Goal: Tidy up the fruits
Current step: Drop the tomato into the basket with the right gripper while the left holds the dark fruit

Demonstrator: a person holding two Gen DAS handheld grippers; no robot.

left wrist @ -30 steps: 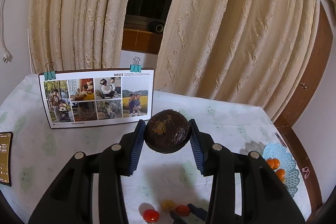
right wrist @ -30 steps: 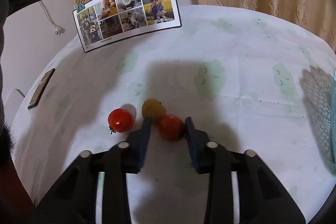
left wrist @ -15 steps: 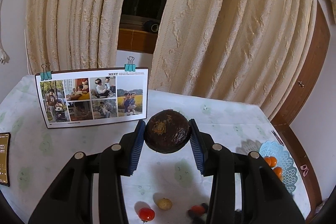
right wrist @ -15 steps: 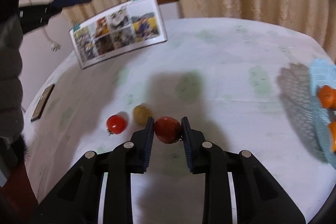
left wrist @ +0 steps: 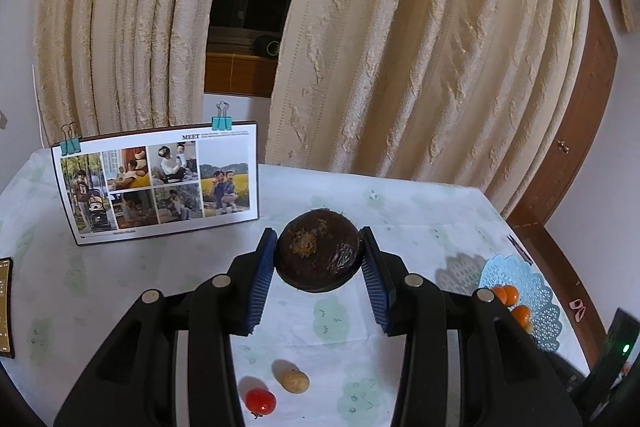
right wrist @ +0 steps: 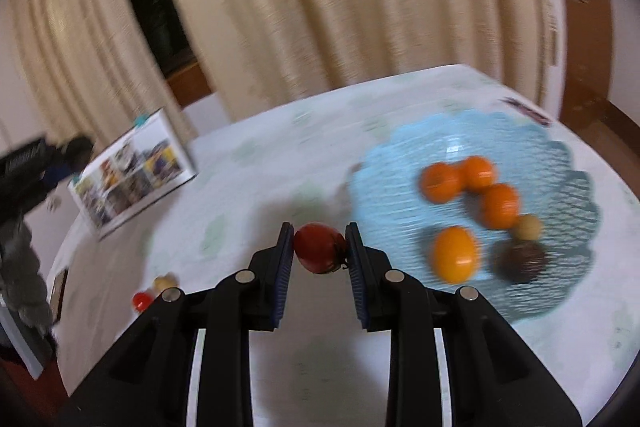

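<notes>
Carrying the red tomato (right wrist: 320,247) to the light-blue mesh basket (right wrist: 404,163) is the step in hand, as I judge it: the right gripper (right wrist: 319,249) has its ribbed blue pads pinching the tomato on both sides, held above the tablecloth (right wrist: 256,163) just beside the basket's near rim. To do it well, bring the fruit over a bare patch of mesh, away from the oranges (right wrist: 440,182) and the dark round fruit (right wrist: 520,261) already lying inside, lower it close to the mesh, then spread the jaws gently so it neither drops nor rolls into its neighbours. A light squeeze suits a soft-skinned tomato. The right view is blurred, so fine contact is hard to read. Meanwhile the left gripper (left wrist: 319,259) is pinching a dark brown round fruit (left wrist: 319,254) above the table, well apart from the basket (left wrist: 532,287) at the table's right side; it should wait clear. On the cloth remain a small red tomato (left wrist: 260,400) and a tan fruit (left wrist: 294,381), near each other, with a photo board (left wrist: 160,183) behind.
</notes>
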